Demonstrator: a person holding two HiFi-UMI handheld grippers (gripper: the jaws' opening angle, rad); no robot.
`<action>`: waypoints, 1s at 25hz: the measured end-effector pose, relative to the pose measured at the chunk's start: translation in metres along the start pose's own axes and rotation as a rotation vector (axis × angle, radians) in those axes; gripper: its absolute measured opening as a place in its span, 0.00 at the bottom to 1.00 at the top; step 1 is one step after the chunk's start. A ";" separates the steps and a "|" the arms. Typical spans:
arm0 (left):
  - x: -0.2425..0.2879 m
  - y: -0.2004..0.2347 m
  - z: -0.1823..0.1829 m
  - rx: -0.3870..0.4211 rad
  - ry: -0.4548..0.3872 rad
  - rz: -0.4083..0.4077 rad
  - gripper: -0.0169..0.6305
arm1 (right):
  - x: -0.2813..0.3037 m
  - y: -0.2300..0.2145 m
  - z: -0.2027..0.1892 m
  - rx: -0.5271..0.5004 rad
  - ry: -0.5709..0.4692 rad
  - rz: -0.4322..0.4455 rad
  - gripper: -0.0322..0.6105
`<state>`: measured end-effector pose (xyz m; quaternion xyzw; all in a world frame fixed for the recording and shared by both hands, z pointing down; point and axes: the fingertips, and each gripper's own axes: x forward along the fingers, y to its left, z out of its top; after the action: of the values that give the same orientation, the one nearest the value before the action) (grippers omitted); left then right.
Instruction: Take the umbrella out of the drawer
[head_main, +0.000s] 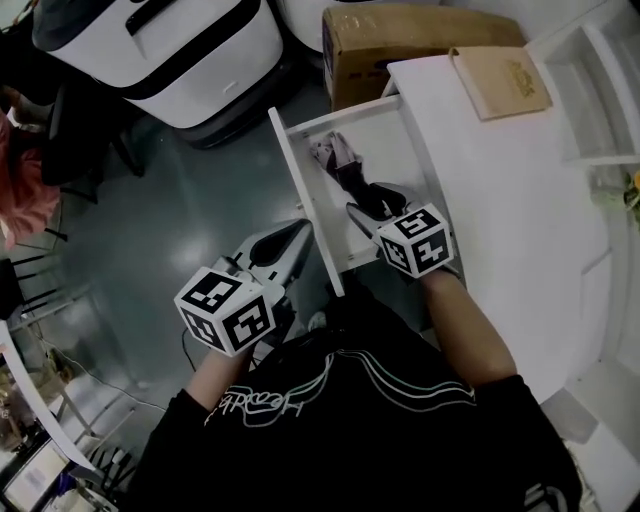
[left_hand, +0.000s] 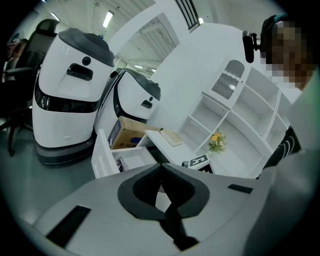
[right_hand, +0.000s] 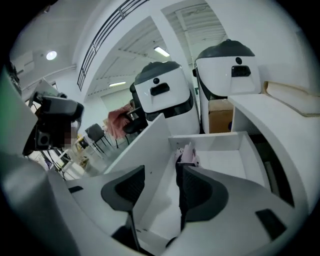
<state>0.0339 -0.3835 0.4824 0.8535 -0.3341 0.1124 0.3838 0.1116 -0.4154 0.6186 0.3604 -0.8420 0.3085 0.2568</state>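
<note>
The white drawer (head_main: 300, 180) stands pulled out from the white counter (head_main: 520, 210). Inside it lies a folded umbrella (head_main: 340, 160) with a pinkish canopy and a dark handle end toward me. My right gripper (head_main: 378, 206) hangs over the drawer's near half, open. In the right gripper view the umbrella (right_hand: 188, 155) lies just ahead, its dark part running beside the right finger (right_hand: 197, 192); the drawer's left wall (right_hand: 147, 150) passes between the jaws of the right gripper (right_hand: 162, 192), and nothing is gripped. My left gripper (head_main: 288, 240) is shut and empty, outside the drawer's left wall. From the left gripper (left_hand: 161, 172) the drawer (left_hand: 102, 155) shows ahead.
A cardboard box (head_main: 400, 40) sits behind the drawer on the floor. Large white rounded machines (head_main: 170, 50) stand at the back left. A flat wooden board (head_main: 500, 80) lies on the counter, and white shelves (head_main: 590, 90) rise at the right with flowers (left_hand: 216, 141).
</note>
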 end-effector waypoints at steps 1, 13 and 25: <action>0.002 0.004 0.000 -0.007 0.000 0.003 0.06 | 0.009 -0.006 -0.005 -0.005 0.022 -0.014 0.40; 0.015 0.048 -0.013 -0.074 0.019 0.038 0.06 | 0.085 -0.058 -0.061 -0.089 0.266 -0.115 0.41; 0.018 0.065 -0.019 -0.122 0.023 0.046 0.06 | 0.123 -0.075 -0.096 -0.112 0.424 -0.169 0.41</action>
<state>0.0057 -0.4097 0.5413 0.8192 -0.3555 0.1108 0.4362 0.1144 -0.4441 0.7892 0.3422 -0.7517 0.3076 0.4724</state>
